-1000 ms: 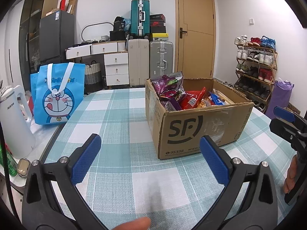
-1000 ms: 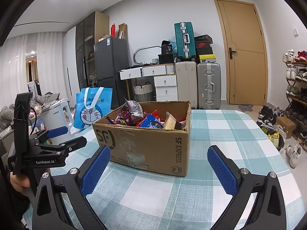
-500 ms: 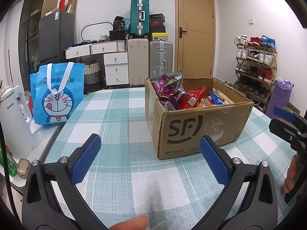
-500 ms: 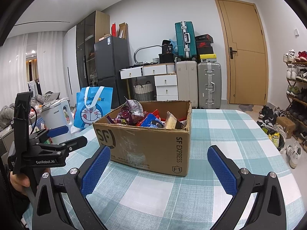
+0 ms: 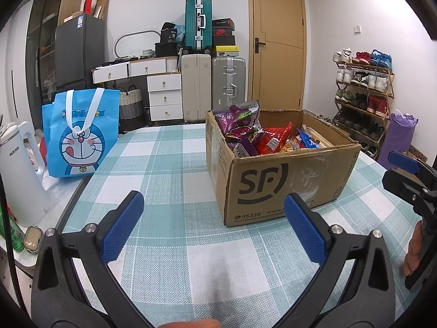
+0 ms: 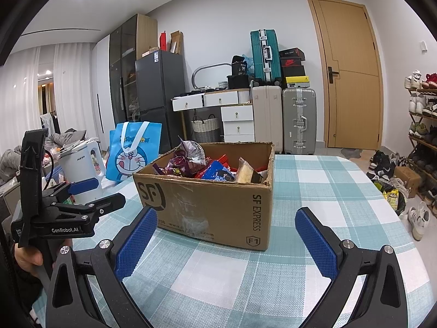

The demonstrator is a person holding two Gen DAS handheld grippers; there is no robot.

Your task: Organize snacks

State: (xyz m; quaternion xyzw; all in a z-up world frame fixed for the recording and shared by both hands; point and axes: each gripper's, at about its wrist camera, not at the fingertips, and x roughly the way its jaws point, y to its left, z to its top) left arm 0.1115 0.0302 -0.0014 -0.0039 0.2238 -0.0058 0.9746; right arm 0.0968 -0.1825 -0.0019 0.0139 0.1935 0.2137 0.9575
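I am holding left gripper (image 5: 213,225) and right gripper (image 6: 225,242) wide apart, empty, facing the snack box (image 5: 284,169); only the right view is showing the curtains (image 6: 32,93).

Open snack-filled cardboard box (image 5: 275,180) on table

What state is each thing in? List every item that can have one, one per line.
left gripper: open, empty, held above the table.
right gripper: open, empty, facing the box.
cardboard box: open-topped, upright, full of snack packets.
purple snack bag: sticking up above the box rim.
blue cartoon bag: upright, beside the table.
white kettle: upright, lid shut.
door: shut.
white drawers: mostly shut; the top left one is ajar.
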